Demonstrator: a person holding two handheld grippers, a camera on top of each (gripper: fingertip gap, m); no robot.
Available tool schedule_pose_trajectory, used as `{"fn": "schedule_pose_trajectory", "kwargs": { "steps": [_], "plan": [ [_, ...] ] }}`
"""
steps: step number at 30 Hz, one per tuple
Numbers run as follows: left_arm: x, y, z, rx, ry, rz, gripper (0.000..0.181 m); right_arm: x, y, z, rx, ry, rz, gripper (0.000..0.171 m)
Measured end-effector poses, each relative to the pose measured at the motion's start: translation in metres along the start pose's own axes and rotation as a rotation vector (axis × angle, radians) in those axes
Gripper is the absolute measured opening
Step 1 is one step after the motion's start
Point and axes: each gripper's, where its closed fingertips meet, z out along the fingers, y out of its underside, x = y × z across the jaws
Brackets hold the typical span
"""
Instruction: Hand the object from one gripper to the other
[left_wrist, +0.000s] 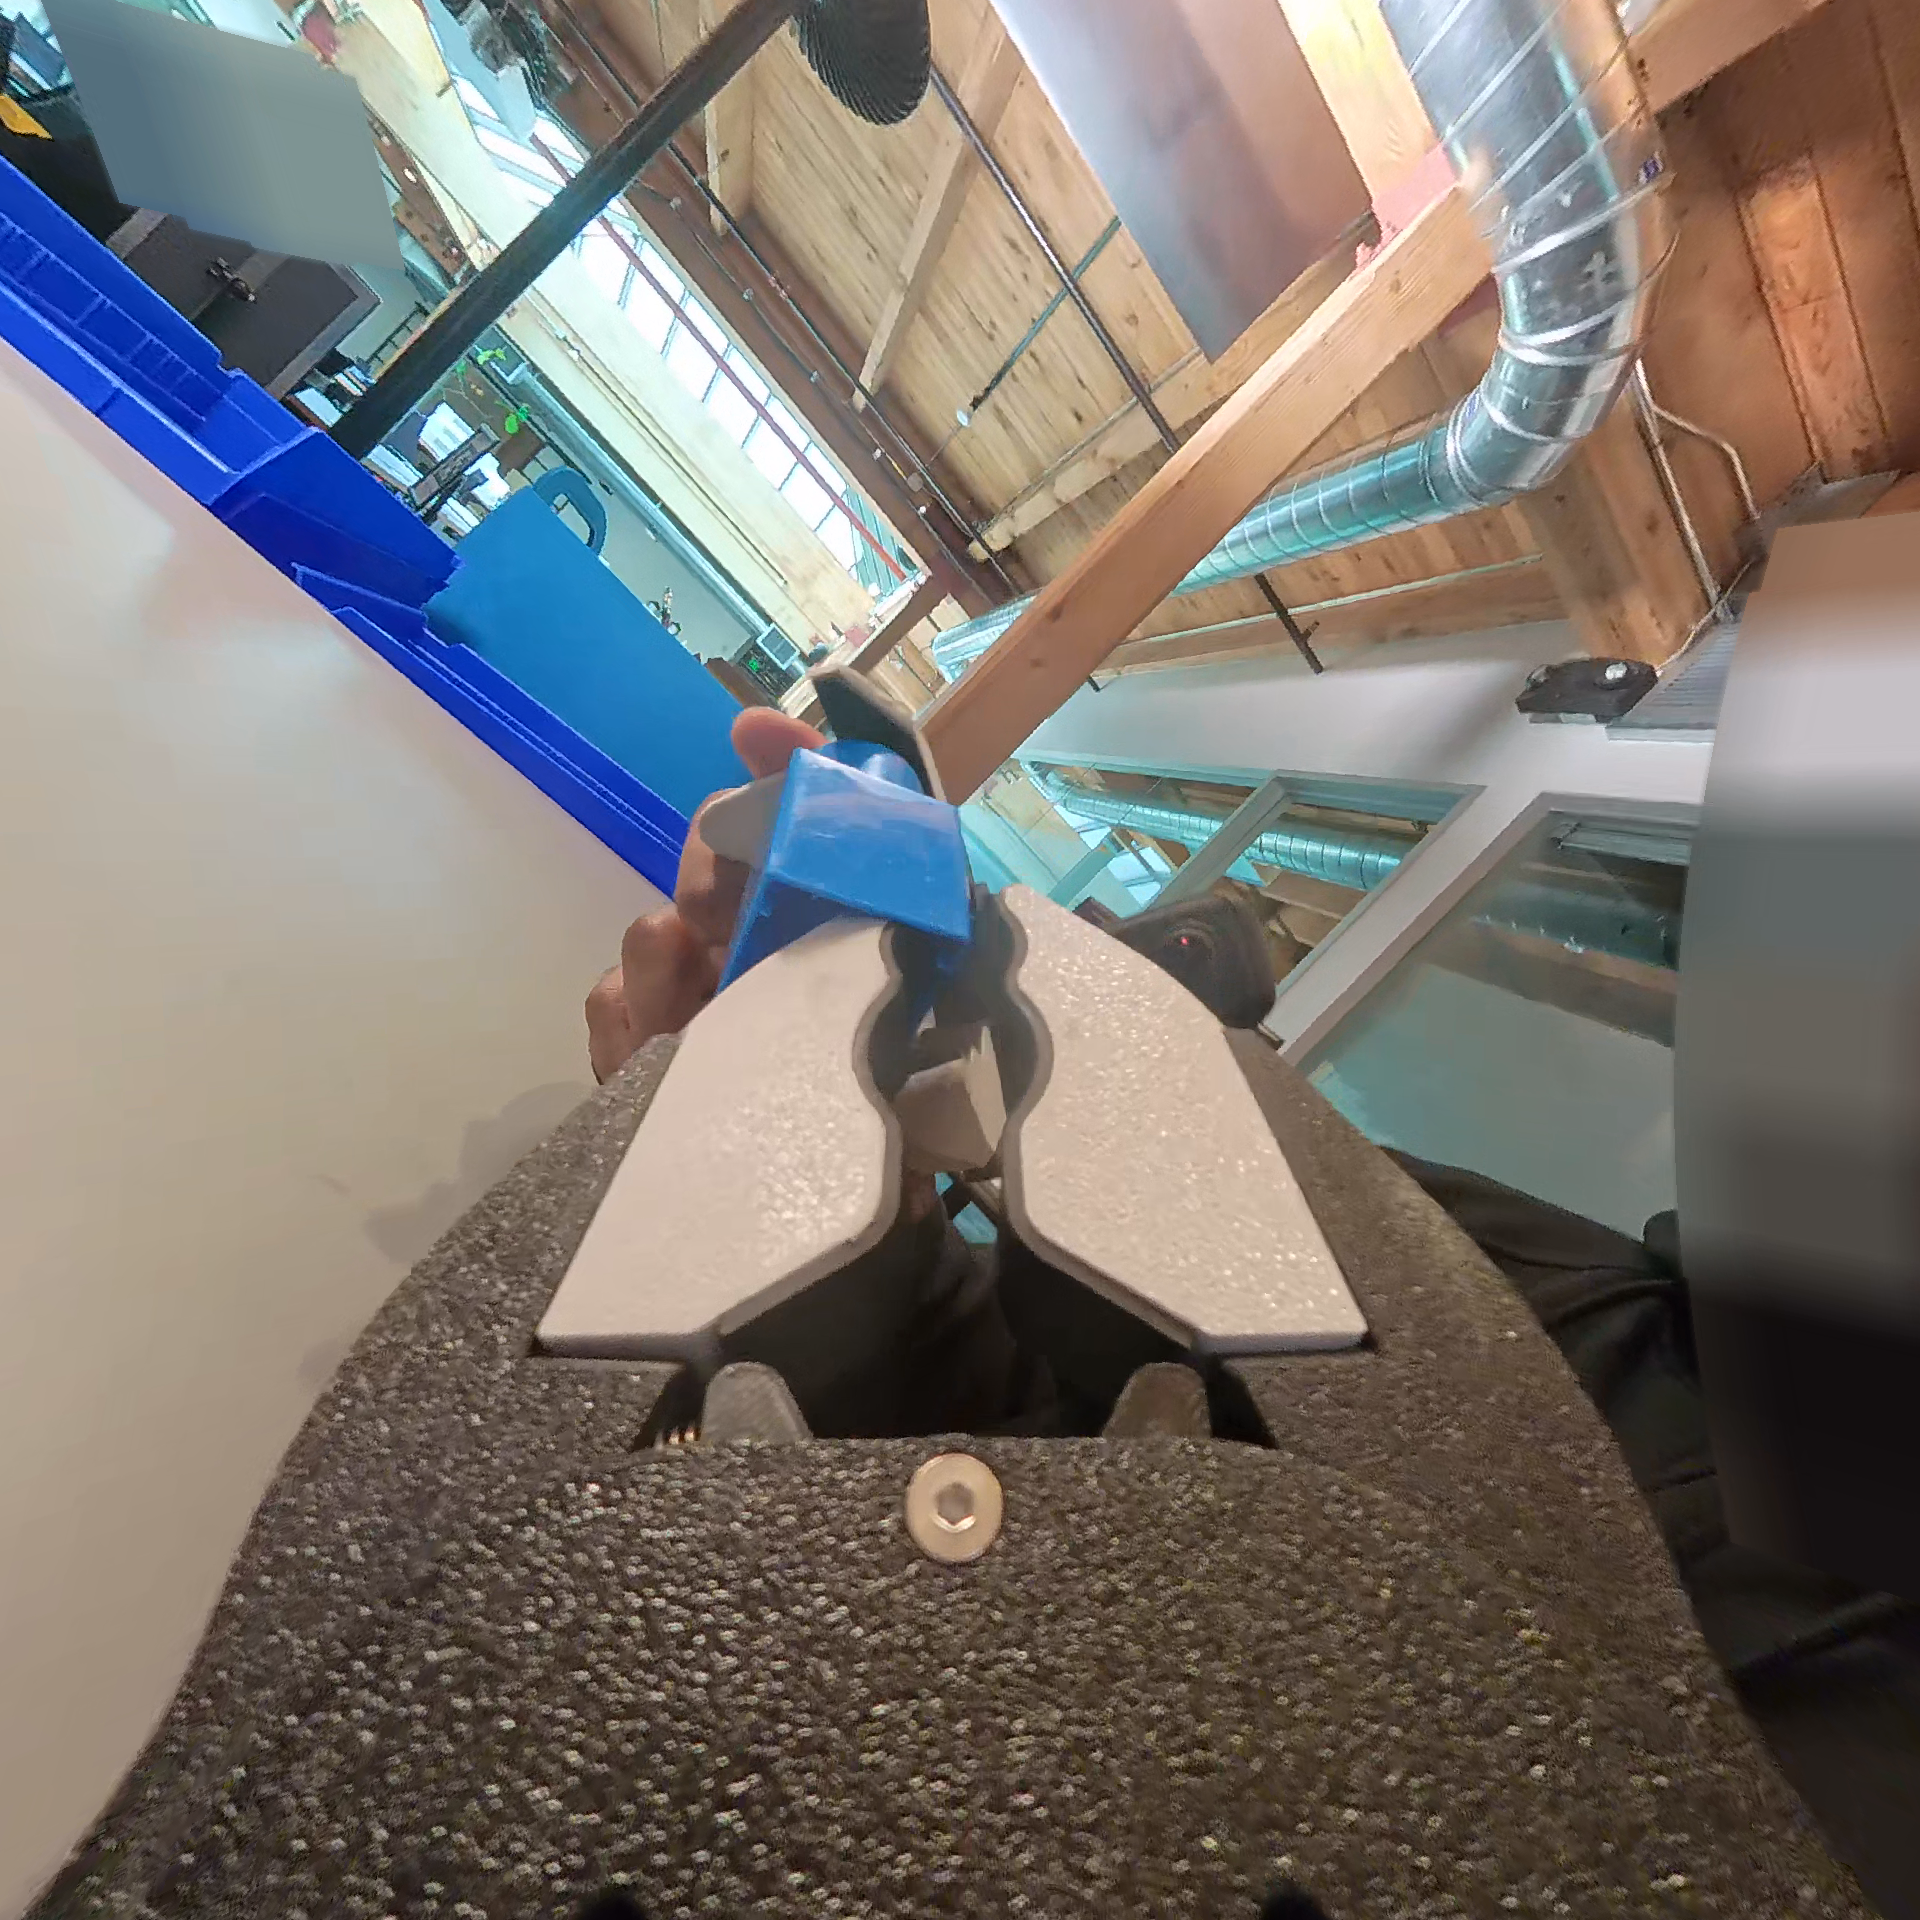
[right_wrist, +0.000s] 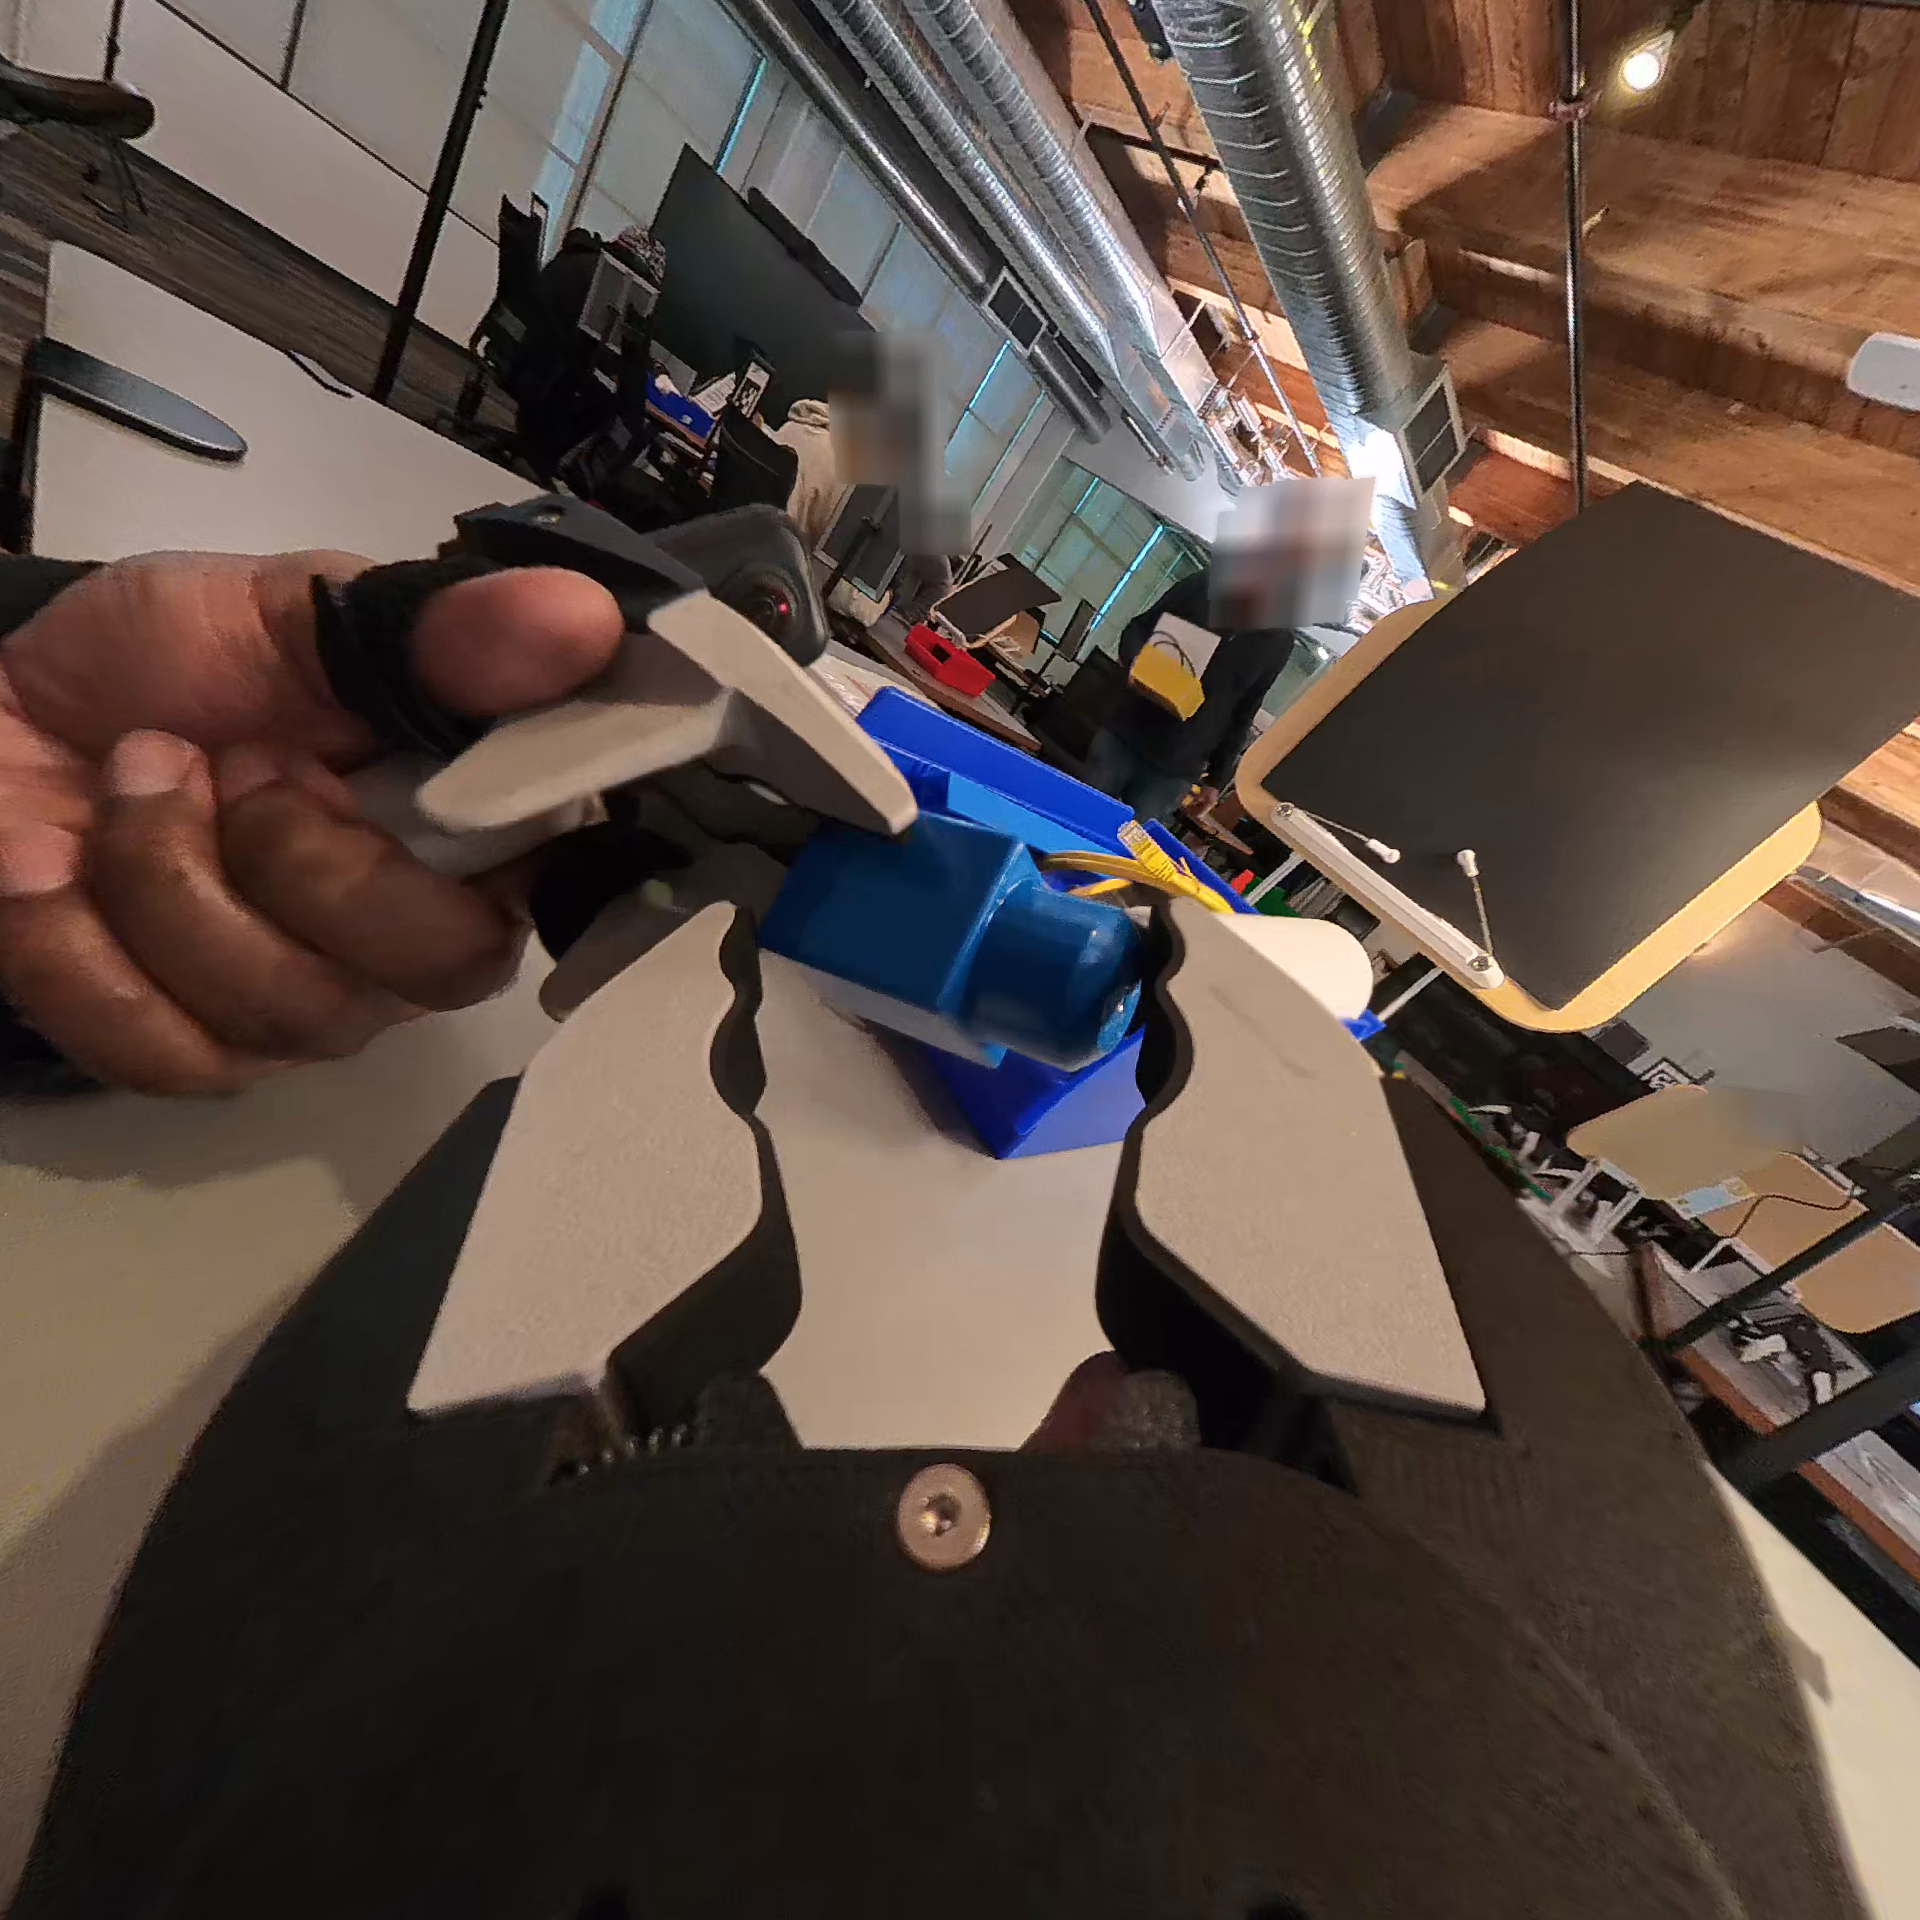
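Note:
The object is a blue plastic piece (right_wrist: 894, 904), a boxy body with a round cylinder end. My left gripper (left_wrist: 951, 925) is shut on it at the fingertips. In the right wrist view the left gripper (right_wrist: 821, 862) comes in from the left, held by a hand (right_wrist: 208, 810). My right gripper (right_wrist: 951, 935) is open, with its two fingers on either side of the piece's cylinder end. Whether they touch it I cannot tell. In the left wrist view the right gripper's fingertips (left_wrist: 727, 821) flank the blue piece (left_wrist: 862, 842) from the far side.
The grippers are above a white table (right_wrist: 208, 1247). A blue bin (right_wrist: 1039, 1112) with a yellow cable (right_wrist: 1143, 862) in it stands just beyond them, and blue bins (left_wrist: 312, 499) line the table's edge. A black board with a wooden rim (right_wrist: 1558, 748) is at right. People stand far behind. Both grippers' tips are close together, under 4 cm apart.

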Motion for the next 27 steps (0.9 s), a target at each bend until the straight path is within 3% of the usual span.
{"fn": "schedule_pose_trajectory", "kwargs": {
  "steps": [4, 11, 16, 19, 21, 27],
  "plan": [
    [0.000, 0.000, -0.007, -0.061, -0.057, 0.126, 0.028, 0.006, 0.001, -0.003, 0.008, -0.015, 0.092, 0.072],
    [-0.021, -0.017, -0.038, -0.160, -0.369, 0.507, 0.054, -0.003, -0.002, -0.005, 0.033, -0.147, 0.255, 0.071],
    [-0.008, 0.021, -0.027, -0.343, -0.235, 0.406, 0.072, -0.031, -0.010, -0.011, 0.060, -0.371, 0.361, 0.071],
    [-0.006, 0.035, -0.020, -0.389, -0.200, 0.324, 0.067, -0.044, -0.008, -0.010, 0.033, -0.416, 0.301, 0.071],
    [-0.016, 0.042, -0.021, -0.436, -0.257, 0.302, 0.050, -0.048, -0.007, -0.011, 0.026, -0.427, 0.280, 0.071],
    [-0.017, 0.026, -0.014, -0.298, -0.270, 0.236, 0.042, -0.034, -0.006, -0.007, 0.032, -0.332, 0.289, 0.071]
  ]
}}
